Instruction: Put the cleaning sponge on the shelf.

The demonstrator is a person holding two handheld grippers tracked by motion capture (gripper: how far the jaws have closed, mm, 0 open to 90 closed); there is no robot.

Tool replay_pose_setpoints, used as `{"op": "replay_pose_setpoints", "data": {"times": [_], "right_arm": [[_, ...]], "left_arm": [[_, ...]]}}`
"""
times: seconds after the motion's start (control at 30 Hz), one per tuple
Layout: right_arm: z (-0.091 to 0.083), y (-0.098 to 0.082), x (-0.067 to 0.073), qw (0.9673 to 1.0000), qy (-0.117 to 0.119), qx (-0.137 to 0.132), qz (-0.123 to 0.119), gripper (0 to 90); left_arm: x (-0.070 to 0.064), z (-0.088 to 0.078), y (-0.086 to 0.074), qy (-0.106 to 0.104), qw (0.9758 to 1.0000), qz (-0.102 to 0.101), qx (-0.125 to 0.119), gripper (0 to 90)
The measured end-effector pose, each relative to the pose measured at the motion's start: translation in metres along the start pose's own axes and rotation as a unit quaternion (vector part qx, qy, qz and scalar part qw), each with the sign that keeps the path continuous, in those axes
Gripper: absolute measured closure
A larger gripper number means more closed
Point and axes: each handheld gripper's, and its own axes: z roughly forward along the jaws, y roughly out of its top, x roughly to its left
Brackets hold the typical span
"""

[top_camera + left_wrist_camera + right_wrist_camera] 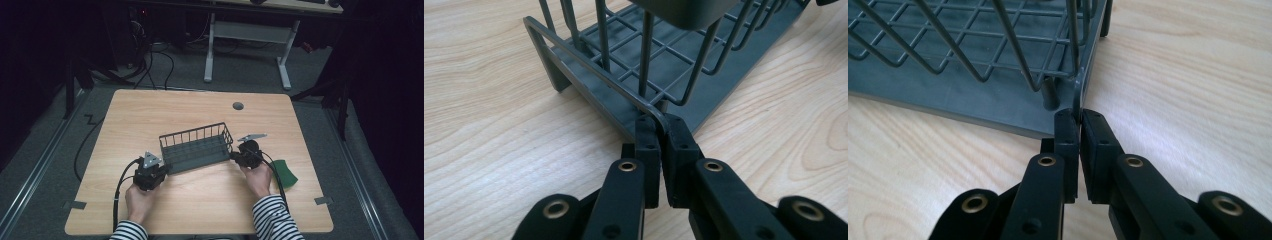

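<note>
A grey wire rack [196,148] sits near the middle of the wooden bench [150,107], turned slightly askew, and both claws have it by its ends. The left claw [659,131] is pinched on the rounded corner of the rack's frame rail, its jaws pressed nearly together around the thin metal; in the high view this left claw [161,171] meets the rack's near-left corner. The right claw [1079,120] is clamped the same way on the frame edge at the opposite end, seen at the rack's right side in the high view [234,156]. A green cloth-like thing [284,172] lies on the bench just beyond the person's right hand [258,178], apart from the rack. By my reading, the gripping step is complete: both holds look firm and symmetrical. The rack's feet appear to rest on the bench, so the lift or shift itself looks not yet done, and whatever destination it is meant for is not evident.
</note>
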Motion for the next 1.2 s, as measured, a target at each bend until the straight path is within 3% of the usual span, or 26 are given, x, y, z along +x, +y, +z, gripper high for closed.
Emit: {"op": "replay_pose_setpoints", "data": {"times": [0.13,0.27,0.63,0.97,1.03,1.2], "right_arm": [[-0.01,-0.01,0.003,0.9995,-0.025,0.005,-0.017,86.7],[-0.02,-0.024,-0.004,0.9999,-0.017,0.001,0.003,86.7],[-0.041,-0.052,-0.012,0.9995,-0.031,0.001,0.001,86.6],[-0.044,-0.061,-0.015,0.9995,-0.027,-0.015,0.009,85.9],[-0.045,-0.062,-0.016,0.9994,-0.025,-0.02,0.009,78.1],[-0.048,-0.064,-0.017,0.9995,-0.025,-0.018,0.011,60.1]], "left_arm": [[-0.008,0.003,0.001,-0.007,0.9999,0.011,0.002,86.8],[-0.016,0.006,0.002,-0.015,0.9996,0.022,0.006,86.8],[-0.039,0.012,0.002,-0.03,0.9984,0.045,0.014,86.6],[-0.039,0.014,0.001,-0.04,0.9987,0.031,0.009,83.9],[-0.037,0.015,0.0,-0.038,0.9988,0.028,0.009,77.6],[-0.033,0.015,-0.003,-0.02,0.9995,0.021,0.011,48.8]]}}
